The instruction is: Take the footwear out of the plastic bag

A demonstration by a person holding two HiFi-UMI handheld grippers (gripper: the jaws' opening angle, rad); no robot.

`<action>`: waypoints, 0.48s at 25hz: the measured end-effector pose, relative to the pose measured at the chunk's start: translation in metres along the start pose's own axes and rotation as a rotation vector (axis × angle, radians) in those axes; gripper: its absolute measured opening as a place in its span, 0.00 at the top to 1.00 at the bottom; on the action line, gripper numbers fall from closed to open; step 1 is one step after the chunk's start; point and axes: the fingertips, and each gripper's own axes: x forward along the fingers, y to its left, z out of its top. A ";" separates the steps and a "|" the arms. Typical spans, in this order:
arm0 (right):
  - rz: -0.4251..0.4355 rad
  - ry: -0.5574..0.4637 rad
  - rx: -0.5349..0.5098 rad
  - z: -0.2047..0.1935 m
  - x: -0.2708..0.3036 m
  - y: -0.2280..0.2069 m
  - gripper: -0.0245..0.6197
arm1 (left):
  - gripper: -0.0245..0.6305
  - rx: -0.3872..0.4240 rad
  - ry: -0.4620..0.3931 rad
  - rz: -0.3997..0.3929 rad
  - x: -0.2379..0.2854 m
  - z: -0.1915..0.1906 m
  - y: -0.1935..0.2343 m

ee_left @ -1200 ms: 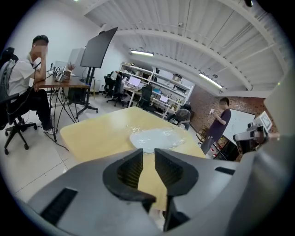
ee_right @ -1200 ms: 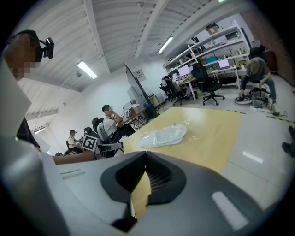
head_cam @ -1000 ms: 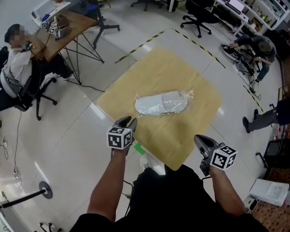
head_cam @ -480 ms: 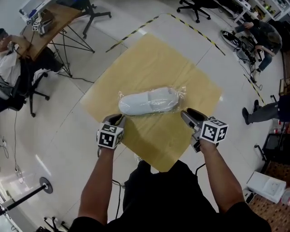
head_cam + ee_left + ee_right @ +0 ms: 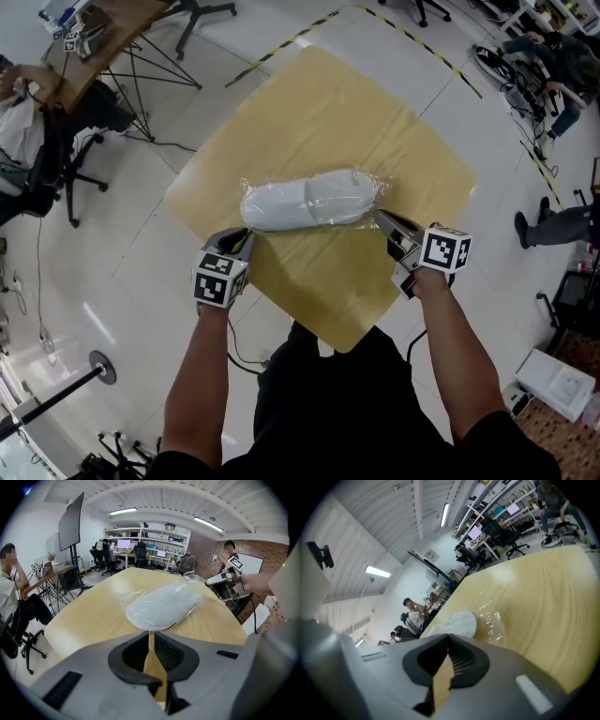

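A white slipper lies sealed in a clear plastic bag in the middle of a pale wooden table. My left gripper sits at the slipper's left end, its jaws closing to a thin slit with only table showing between them. In the left gripper view the slipper lies just beyond the tips. My right gripper is shut at the bag's crinkled right end. I see no film between its tips.
A person sits at a desk far left, beside an office chair. Yellow-black tape runs on the floor behind the table. Another person crouches at the top right. A white box lies lower right.
Both grippers have moved forward from the table's near edge to the two ends of the bagged slipper. The left jaws have narrowed.
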 end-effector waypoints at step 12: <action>0.329 0.033 0.194 -0.079 -0.026 0.041 0.96 | 0.92 -0.029 0.012 -0.094 -0.035 -0.048 -0.004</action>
